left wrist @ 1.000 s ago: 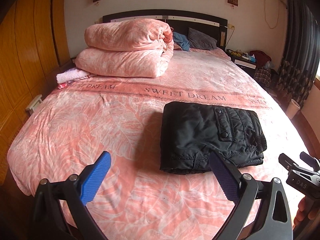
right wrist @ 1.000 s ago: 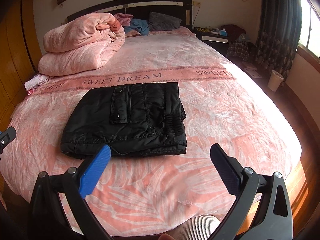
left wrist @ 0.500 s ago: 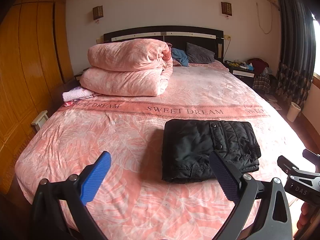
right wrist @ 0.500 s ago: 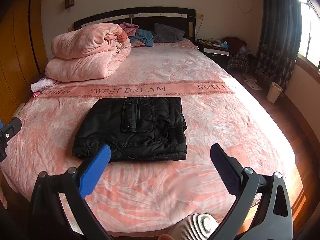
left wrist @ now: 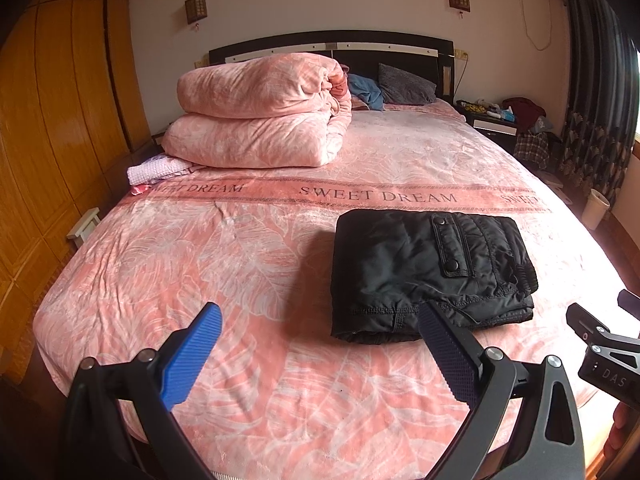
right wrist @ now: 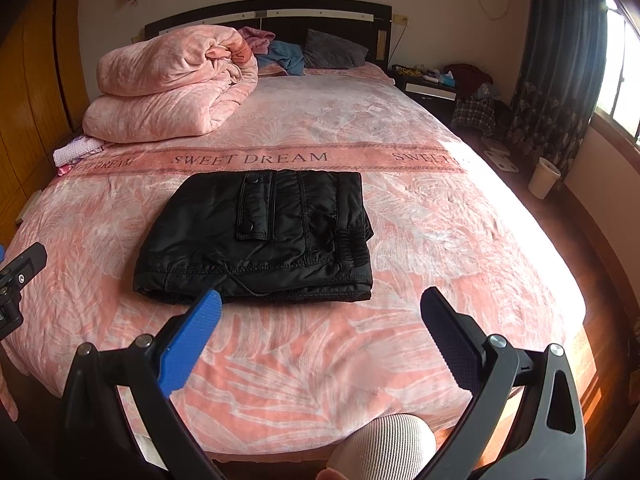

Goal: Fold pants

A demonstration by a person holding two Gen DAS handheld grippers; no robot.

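Observation:
The black padded pants (left wrist: 428, 272) (right wrist: 264, 236) lie folded into a compact rectangle on the pink bedspread (left wrist: 200, 264) (right wrist: 440, 240), just below the "SWEET DREAM" band. A snap pocket flap faces up and a drawstring trails at the near edge. My left gripper (left wrist: 318, 326) is open, held above the bed's foot, to the left of and nearer than the pants. My right gripper (right wrist: 320, 312) is open too, hovering in front of the pants' near edge without touching them. Each gripper's body shows at the edge of the other's view.
A folded pink duvet (left wrist: 260, 112) (right wrist: 172, 84) sits at the back left, pillows and clothes by the dark headboard (left wrist: 400, 46). A wooden wardrobe (left wrist: 60, 120) lines the left wall. A nightstand (right wrist: 430, 86), curtains and a bin (right wrist: 543, 178) stand to the right. A knee (right wrist: 384, 444) shows below.
Both grippers have drawn back and up from the bed, so the folded pants look smaller and farther. The pants have not moved; both grippers stay open.

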